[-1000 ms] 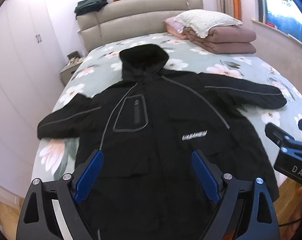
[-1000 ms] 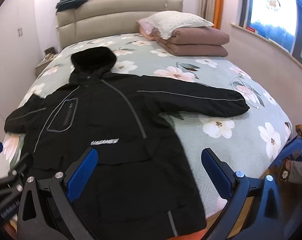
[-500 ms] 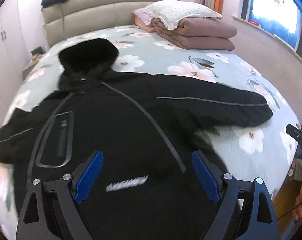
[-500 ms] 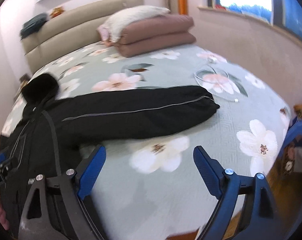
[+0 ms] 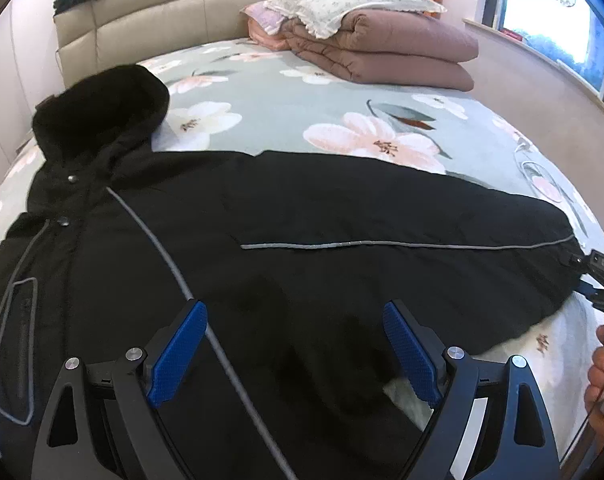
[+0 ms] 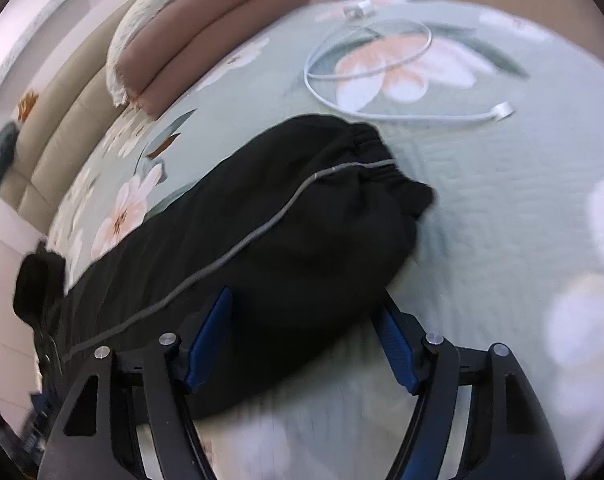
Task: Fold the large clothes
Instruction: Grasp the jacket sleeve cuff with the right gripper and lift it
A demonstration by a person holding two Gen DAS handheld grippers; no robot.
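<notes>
2 views split the bed (image 5: 285, 92) between them. Only the left wrist view takes in the black jacket (image 5: 261, 248) broadly: hood (image 5: 101, 108) at the left, pointing toward the beige headboard (image 5: 173, 12), then the snap buttons, the grey-outlined chest pocket at the far left edge, and a grey piping line running down across the chest. The jacket lies spread flat on the floral bedspread, its sleeve (image 5: 442, 240) stretched out to the right. Behind it, a folded brown quilt (image 5: 386, 56) with a pale pillow (image 5: 342, 0) on top sits against the headboard, and a window shows at the far right. The left gripper (image 5: 293, 344) hangs over the jacket body with its blue fingers (image 5: 177, 356) wide apart, nothing between them. At the right edge of this view, part of the right gripper (image 5: 602, 280) sits at the sleeve end, with a hand (image 5: 600, 376) below it.

Only the right wrist view, which is blurred, shows that sleeve end close up: the gathered cuff (image 6: 378, 160) and the grey stripe running along the sleeve (image 6: 261, 240). The right gripper (image 6: 306, 340) straddles the sleeve, fingers (image 6: 207, 340) on either side of the fabric; they have just been closing, and the pads do not yet pinch it. Beyond the cuff, a white cable (image 6: 382, 76) lies looped on the bedspread, seen in the left view only as a faint loop.
</notes>
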